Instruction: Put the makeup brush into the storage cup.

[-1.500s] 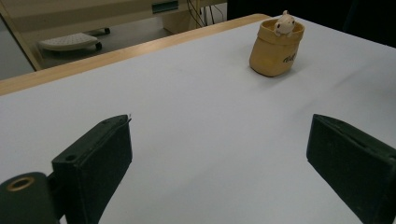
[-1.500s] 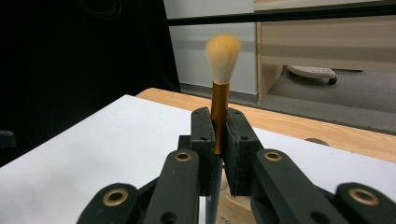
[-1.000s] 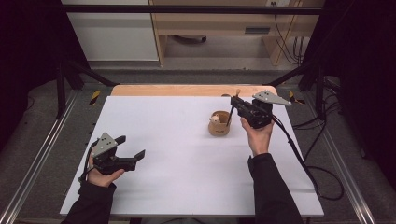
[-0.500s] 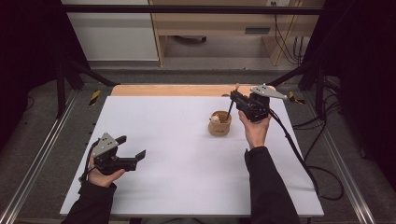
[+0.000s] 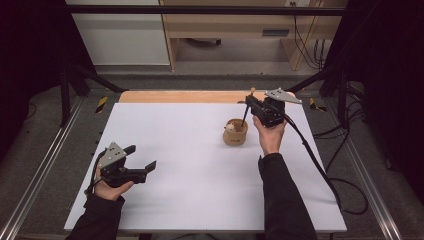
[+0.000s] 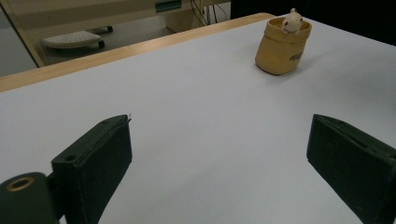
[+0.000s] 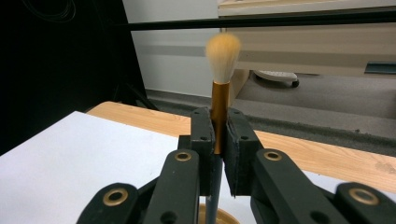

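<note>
The white table top (image 5: 200, 190) takes up the middle of the high view, with a strip of bare wood (image 5: 175, 96) along its far edge. At right of centre in that view the right gripper (image 5: 248, 104) is held up above the table in the person's right hand (image 5: 270, 137), its 2 jaws clamped tight on the gold ferrule of a brush (image 7: 219, 112). In the right gripper view the brush stands upright between the pads, pale bristles at upper centre of the frame, dark handle running down below the jaws. In the high view the handle slants down toward a small tan cup (image 5: 235, 132) standing just left of the hand and below the gripper; whether the tip touches the cup I cannot tell.

The left gripper (image 5: 141, 159) sits low at lower left of the high view, well apart from the cup, its jaws spread wide with nothing between them.

The cup (image 6: 282, 45) shows at upper right of the left gripper view, with a little white figure (image 6: 293, 21) peeking over its rim.
</note>
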Demonstrator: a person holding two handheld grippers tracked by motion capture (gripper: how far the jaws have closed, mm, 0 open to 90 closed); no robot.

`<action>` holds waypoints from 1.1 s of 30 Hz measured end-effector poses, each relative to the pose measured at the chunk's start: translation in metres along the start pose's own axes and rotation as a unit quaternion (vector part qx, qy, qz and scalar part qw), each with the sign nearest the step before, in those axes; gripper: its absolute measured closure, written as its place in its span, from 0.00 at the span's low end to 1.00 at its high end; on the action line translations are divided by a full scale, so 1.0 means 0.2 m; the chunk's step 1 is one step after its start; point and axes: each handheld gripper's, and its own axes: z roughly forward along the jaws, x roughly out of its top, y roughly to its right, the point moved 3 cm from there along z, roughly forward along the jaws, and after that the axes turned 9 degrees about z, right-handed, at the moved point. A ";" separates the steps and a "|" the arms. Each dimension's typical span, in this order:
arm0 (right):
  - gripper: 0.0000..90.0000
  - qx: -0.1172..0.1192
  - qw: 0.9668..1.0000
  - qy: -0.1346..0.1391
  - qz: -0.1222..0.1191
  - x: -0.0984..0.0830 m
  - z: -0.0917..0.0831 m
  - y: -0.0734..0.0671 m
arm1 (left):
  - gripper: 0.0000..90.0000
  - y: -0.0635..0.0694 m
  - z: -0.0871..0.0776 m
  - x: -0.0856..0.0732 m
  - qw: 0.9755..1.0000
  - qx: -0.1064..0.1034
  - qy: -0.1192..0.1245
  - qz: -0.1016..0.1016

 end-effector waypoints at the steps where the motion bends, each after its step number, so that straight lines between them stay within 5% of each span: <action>1: 0.93 -0.002 1.000 -0.002 0.001 -0.01 0.02 0.00 | 0.07 0.00 0.00 0.00 1.000 0.000 0.001 -0.001; 33: 0.93 -0.015 0.999 -0.044 0.001 -0.16 0.13 0.02 | 0.06 0.01 0.00 0.01 1.000 -0.003 0.006 -0.003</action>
